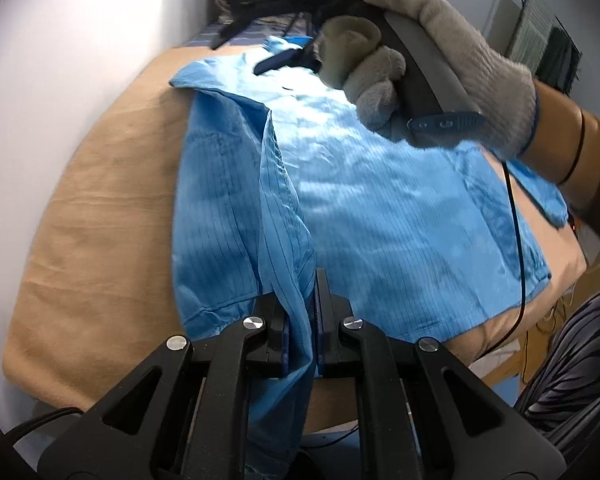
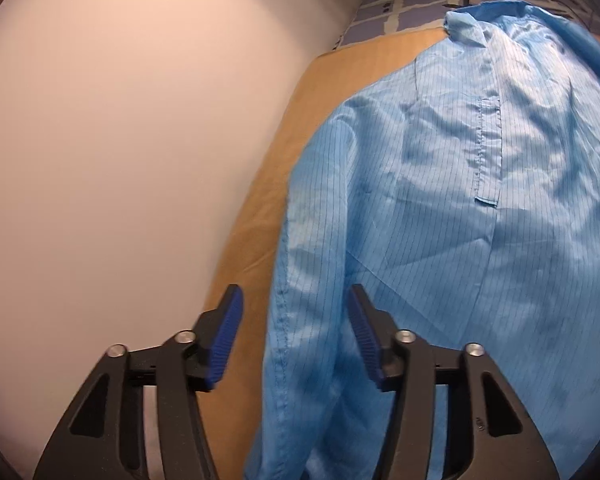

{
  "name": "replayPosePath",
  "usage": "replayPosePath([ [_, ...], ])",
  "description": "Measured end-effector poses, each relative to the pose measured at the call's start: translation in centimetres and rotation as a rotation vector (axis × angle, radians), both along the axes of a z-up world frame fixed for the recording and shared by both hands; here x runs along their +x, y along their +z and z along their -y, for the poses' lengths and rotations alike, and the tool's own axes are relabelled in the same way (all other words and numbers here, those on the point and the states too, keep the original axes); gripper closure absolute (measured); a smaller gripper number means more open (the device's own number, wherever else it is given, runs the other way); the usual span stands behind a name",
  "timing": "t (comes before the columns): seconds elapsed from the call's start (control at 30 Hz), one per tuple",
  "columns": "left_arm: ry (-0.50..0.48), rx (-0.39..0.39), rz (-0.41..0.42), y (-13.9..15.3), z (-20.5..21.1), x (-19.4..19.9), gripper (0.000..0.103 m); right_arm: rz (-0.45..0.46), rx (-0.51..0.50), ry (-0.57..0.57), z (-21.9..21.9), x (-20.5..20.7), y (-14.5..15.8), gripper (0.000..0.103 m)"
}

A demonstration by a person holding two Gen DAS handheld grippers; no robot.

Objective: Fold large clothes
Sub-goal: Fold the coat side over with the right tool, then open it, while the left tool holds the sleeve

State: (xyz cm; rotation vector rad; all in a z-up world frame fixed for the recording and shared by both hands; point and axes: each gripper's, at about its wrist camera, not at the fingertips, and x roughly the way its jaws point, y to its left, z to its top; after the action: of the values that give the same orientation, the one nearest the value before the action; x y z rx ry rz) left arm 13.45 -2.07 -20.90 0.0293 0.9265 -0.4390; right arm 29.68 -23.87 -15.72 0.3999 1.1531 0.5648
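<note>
Left claw (image 1: 300, 312) pitched down, clamped on a raised fold of the blue coat (image 1: 380, 208) spread on the bed (image 1: 100, 248); gloved right hand (image 1: 440, 64) tilts right claw (image 2: 294, 336) downward, jaws apart, empty, over the coat's edge.

Blue garment (image 2: 440, 200): hem cut off at 6 o'clock, right side at 3 o'clock. Gloved hand (image 1: 440, 60) hides the right gripper's body; fingertips blurred.
</note>
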Motion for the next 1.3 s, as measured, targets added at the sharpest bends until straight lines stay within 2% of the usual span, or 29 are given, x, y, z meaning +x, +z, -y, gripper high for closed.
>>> replayPosePath([
  [0.1, -0.013, 0.006, -0.01, -0.6, 0.5, 0.1, 0.096, 0.046, -0.093, 0.084, -2.8, 0.2, -0.6, 0.047],
  [0.17, -0.014, 0.007, -0.018, -0.9, 0.7, 0.1, 0.096, 0.102, -0.208, 0.171, -5.2, -0.5, -0.7, 0.047],
  [0.23, -0.014, 0.007, -0.023, -1.1, 0.7, 0.2, 0.097, 0.156, -0.369, 0.247, -7.9, -1.0, -1.5, 0.047],
  [0.33, -0.017, 0.011, -0.028, -1.2, 0.8, 0.3, 0.096, 0.196, -0.559, 0.3, -10.5, -1.2, -3.3, 0.047],
  [0.4, -0.025, 0.017, -0.03, -1.3, 0.8, 0.3, 0.096, 0.195, -0.606, 0.29, -10.8, -0.9, -3.9, 0.047],
  [0.47, -0.038, 0.026, -0.032, -1.4, 1.1, 0.2, 0.097, 0.176, -0.597, 0.241, -9.9, -0.1, -4.3, 0.048],
  [0.6, -0.065, 0.047, -0.033, -1.9, 1.7, 0.2, 0.097, 0.115, -0.506, 0.071, -4.7, 2.3, -4.7, 0.062],
  [0.73, -0.084, 0.053, -0.044, -2.3, 2.0, 0.1, 0.097, 0.019, -0.38, -0.187, 3.3, 3.8, -4.9, 0.062],
  [0.8, -0.093, 0.063, -0.048, -2.6, 2.3, -0.1, 0.097, 0.02, -0.363, -0.247, 5.5, 3.8, -4.5, 0.062],
  [1.0, -0.095, 0.062, -0.062, -3.0, 2.6, -0.4, 0.096, 0.036, -0.242, -0.178, 7.3, 3.8, -3.2, 0.062],
  [1.13, -0.077, 0.035, -0.063, -2.3, 2.2, -0.5, 0.096, 0.016, -0.23, -0.174, 7.3, 4.0, -3.9, 0.062],
  [1.23, -0.099, -0.025, -0.071, -1.6, 1.7, -0.5, 0.096, 0.011, -0.244, -0.178, 7.2, 3.8, -4.5, 0.062],
  [1.27, -0.111, -0.044, -0.078, -1.3, 1.4, -0.6, 0.095, 0.003, -0.253, -0.171, 7.1, 4.0, -5.1, 0.062],
  [1.3, -0.125, -0.071, -0.092, -1.0, 1.1, -0.8, 0.089, 0.0, -0.268, -0.167, 7.0, 4.1, -5.5, 0.063],
])
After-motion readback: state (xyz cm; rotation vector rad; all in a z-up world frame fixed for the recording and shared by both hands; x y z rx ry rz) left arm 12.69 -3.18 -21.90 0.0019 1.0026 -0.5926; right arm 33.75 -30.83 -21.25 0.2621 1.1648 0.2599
